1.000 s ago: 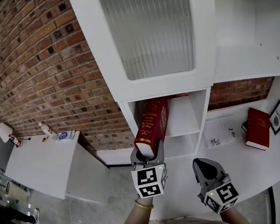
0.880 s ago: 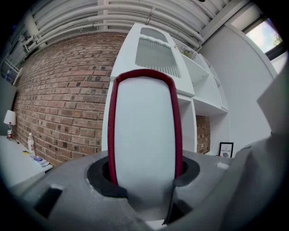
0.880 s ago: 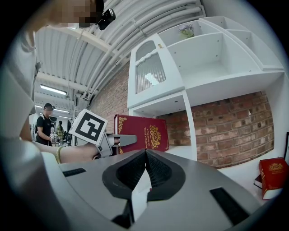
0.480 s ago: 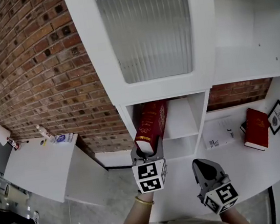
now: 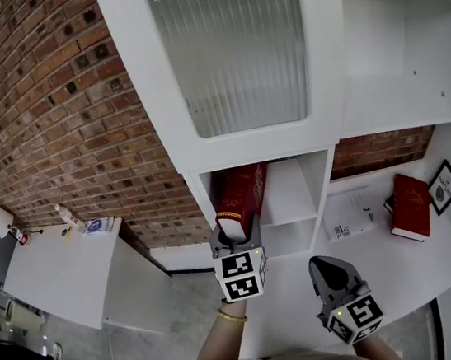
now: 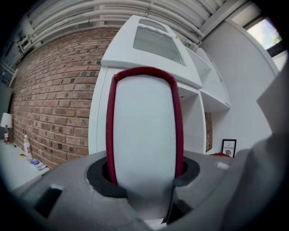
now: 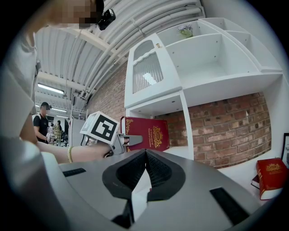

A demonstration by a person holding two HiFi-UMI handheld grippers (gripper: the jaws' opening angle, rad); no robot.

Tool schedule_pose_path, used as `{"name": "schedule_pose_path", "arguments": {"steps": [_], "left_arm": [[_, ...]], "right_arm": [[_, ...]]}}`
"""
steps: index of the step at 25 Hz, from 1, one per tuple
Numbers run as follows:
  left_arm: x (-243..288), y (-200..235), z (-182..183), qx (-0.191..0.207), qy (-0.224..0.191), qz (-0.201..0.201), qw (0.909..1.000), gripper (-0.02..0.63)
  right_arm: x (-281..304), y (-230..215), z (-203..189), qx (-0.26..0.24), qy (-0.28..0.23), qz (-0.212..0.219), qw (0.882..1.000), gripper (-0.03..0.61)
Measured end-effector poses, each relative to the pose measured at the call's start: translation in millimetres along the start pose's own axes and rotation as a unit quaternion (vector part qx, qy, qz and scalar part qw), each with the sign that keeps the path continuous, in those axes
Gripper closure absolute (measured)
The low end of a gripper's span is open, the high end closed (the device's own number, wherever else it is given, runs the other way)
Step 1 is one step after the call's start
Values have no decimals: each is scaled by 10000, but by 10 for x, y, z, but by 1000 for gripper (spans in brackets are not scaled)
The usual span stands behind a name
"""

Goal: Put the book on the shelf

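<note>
While the left gripper (image 5: 235,237) has its jaws clamped on the near end of the red book (image 5: 241,196), the book stands upright between them. Page edge faces back along the jaws. Far end sits in the mouth of the open shelf compartment (image 5: 292,195), straight ahead of the jaws. Right gripper (image 5: 327,264): jaws pressed together, nothing in them, beside the left one and clear of the book. Second red book (image 5: 410,206) lies on the white worktop (image 5: 372,275), ahead-right of the right jaws, beside a framed picture (image 5: 444,188).
</note>
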State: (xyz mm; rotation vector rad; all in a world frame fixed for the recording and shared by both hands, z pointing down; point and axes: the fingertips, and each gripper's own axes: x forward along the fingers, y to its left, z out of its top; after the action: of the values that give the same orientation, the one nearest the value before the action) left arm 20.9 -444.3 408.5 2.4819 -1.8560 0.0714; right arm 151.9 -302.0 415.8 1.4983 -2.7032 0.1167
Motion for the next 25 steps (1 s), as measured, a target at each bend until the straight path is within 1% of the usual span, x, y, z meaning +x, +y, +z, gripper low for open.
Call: {"name": "schedule_pose_path", "arguments": {"steps": [6,10,18,25], "left_arm": [[128,5,9,28,24,-29,10000,382],[187,2,3,31,15,-32,10000,382],[264,12,8,38,22,-49,10000,382],[323,4,3,104,-5,-50,9999,382]], "right_arm": [[-5,-23,-3,7,17,-60,10000,571],[-8,-18,19,119,-120,7,9999,571],[-33,-50,25,57,-83,-73,9999,571],[-57,-14,42,98,-200,8,9998,571]]}}
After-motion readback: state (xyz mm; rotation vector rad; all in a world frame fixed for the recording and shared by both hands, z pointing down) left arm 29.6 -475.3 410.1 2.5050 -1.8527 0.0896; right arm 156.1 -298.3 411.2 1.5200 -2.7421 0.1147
